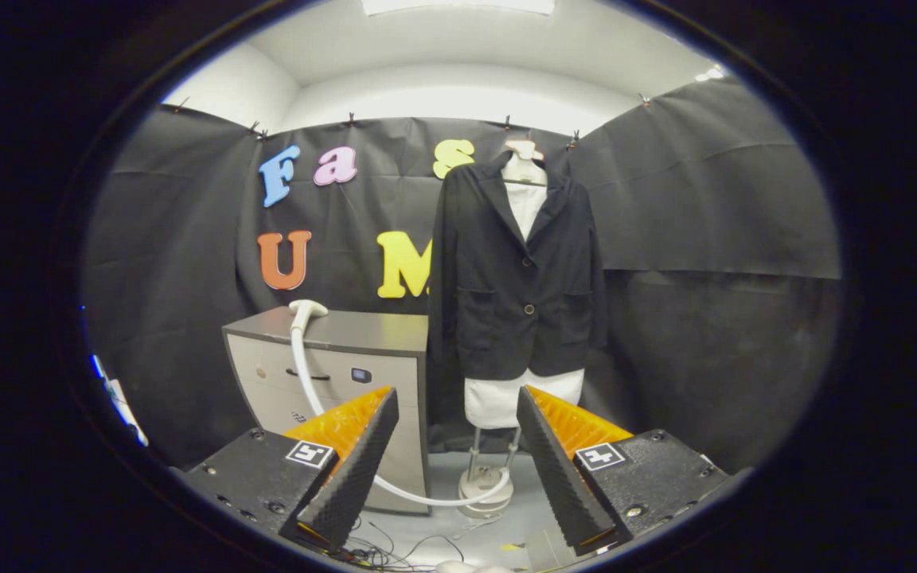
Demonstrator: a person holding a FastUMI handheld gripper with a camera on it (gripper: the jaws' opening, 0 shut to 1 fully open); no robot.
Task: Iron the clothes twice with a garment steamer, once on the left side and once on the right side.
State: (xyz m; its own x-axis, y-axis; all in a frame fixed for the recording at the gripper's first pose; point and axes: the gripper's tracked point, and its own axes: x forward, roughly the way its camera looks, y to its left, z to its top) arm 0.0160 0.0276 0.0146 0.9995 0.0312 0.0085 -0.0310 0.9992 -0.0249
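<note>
A black jacket [518,278] hangs buttoned on a white mannequin torso [524,203] on a stand [486,481], well beyond my fingers and slightly to the right of the gap's middle. The white steamer head [307,309] rests on top of a grey cabinet [347,358] left of the jacket. Its white hose [323,422] runs down the cabinet front and curves along the floor to the stand's base. My gripper [457,434] is open, far back from both, with nothing between its orange and black fingers [363,446].
The grey cabinet with drawers stands on the floor against the black cloth wall, touching the jacket's left sleeve side. Cables [395,549] lie on the floor just below my fingers. Bare floor [538,493] lies to the right of the stand.
</note>
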